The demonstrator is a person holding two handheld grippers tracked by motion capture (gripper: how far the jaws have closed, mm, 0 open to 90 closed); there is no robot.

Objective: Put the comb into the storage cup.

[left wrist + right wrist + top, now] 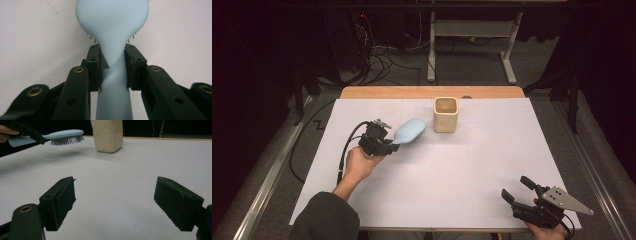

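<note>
A pale blue hairbrush [408, 131] hangs above the white table sheet, bristles down, its head pointing toward a cream square cup [445, 114] at the back centre. My left gripper [390, 146] is shut on the brush's handle [112, 75], and the head [112, 17] fills the top of the left gripper view. From the right gripper view the brush [65, 137] is held off the table, left of the cup [107, 135]. My right gripper [516, 189] rests near the front right corner, open, with nothing between its pads [63, 197].
The white sheet [437, 175] covers a wooden table whose far edge [432, 92] shows behind the cup. Cables and a metal stand sit on the floor beyond. A dark sleeve enters at the bottom left.
</note>
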